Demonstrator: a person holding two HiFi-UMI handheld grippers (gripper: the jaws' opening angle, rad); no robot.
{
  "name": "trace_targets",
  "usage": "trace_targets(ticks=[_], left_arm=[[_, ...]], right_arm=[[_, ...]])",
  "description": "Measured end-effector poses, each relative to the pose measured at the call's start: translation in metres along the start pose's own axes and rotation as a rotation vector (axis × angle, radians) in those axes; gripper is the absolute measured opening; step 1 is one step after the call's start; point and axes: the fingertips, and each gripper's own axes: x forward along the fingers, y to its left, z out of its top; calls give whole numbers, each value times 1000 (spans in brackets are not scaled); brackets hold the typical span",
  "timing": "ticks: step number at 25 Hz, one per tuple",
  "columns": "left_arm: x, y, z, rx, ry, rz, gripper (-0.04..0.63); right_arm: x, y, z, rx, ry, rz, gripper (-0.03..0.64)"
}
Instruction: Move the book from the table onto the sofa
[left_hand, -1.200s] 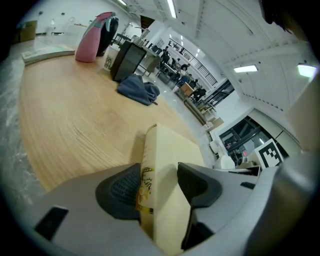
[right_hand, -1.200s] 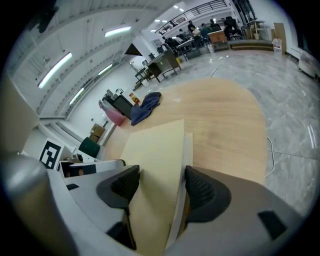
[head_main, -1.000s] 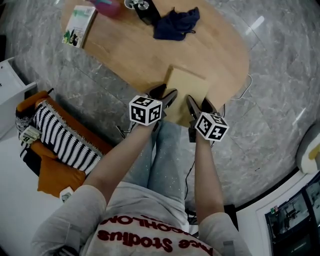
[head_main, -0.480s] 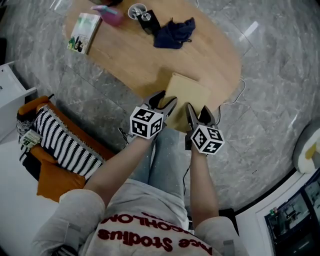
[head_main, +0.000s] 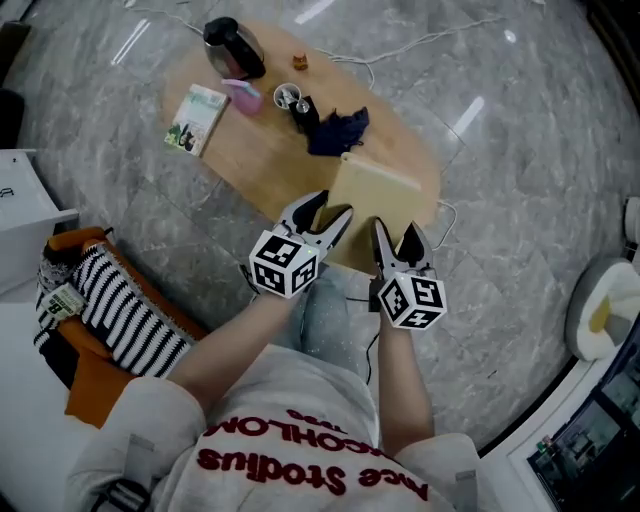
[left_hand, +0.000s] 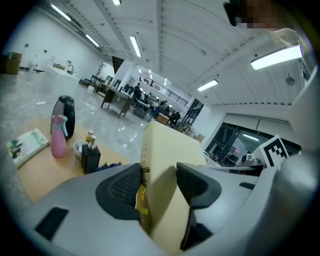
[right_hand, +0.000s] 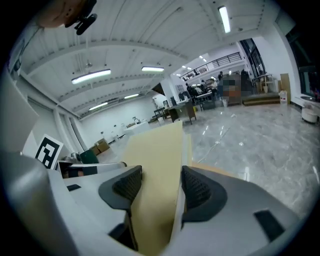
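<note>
Wood bench (head_main: 260, 150) on marble floor (head_main: 500, 250) | book (head_main: 385, 195) held above it, near edge between both pairs of fingers (left_hand: 120, 192) | left gripper (head_main: 330, 208) pinching it | right gripper (head_main: 395, 232) just tightened, pinching it too | likely stiff, fairly heavy; grip near corners, both sides.

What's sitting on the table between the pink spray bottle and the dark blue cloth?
In the head view, a small white cup and a small black box stand between the pink spray bottle and the crumpled dark blue cloth.
</note>
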Motion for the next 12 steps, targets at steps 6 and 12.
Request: trace_targets(ticks=[6,12], left_arm=[[-50,-50,120,124,-184,-59,225],[-104,-95,207,218,-332,-99,224]], right_arm=[[-48,58,117,-114,-202,23,275],[-99,110,200,-149,-369,46,267]])
